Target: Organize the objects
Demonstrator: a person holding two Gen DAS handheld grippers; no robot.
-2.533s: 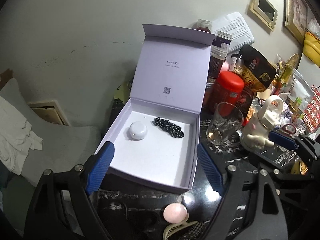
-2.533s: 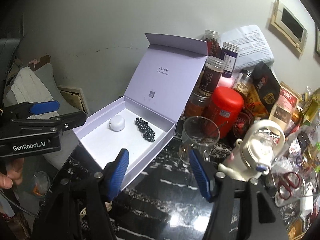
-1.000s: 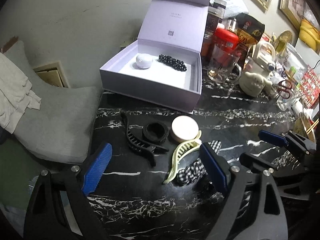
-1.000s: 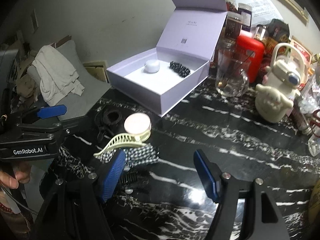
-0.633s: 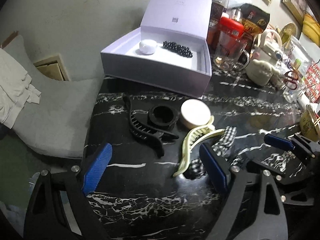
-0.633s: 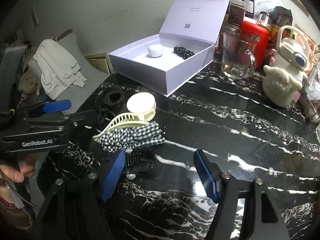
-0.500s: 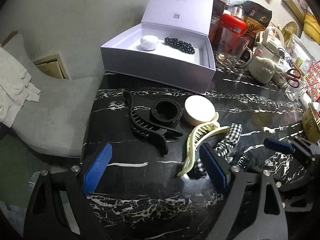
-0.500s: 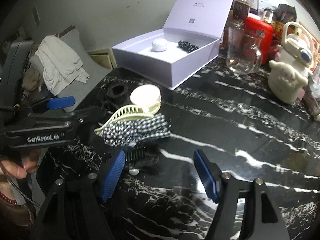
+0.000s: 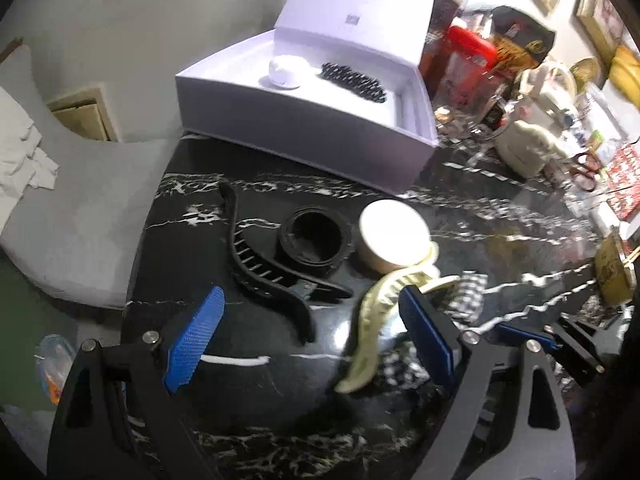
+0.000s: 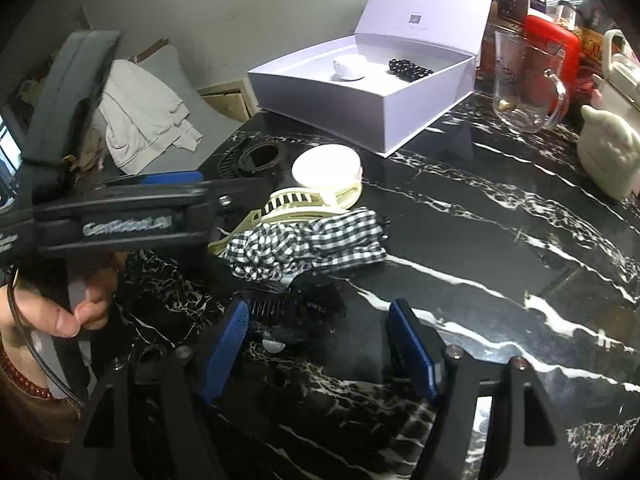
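Hair clips and scrunchies are lying by the desk's left edge while you are holding both tongs spread: left gripper (image 9: 308,338) over the black claw clip (image 9: 272,276), right gripper (image 10: 320,340) above a black comb clip (image 10: 272,308). Closing now risks snagging the cream claw clip (image 10: 296,202) or checked scrunchie (image 10: 308,244), which are touching. "GenRobot.AI" is showing, blurred, on the left tong; the lavender box (image 10: 360,112) lid's print is illegible.

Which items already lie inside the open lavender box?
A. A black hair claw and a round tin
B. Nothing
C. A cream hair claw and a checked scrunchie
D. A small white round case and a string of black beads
D: inside the lavender box sit only the white round case and the black beads; the hair accessories lie outside it, on the marble table.
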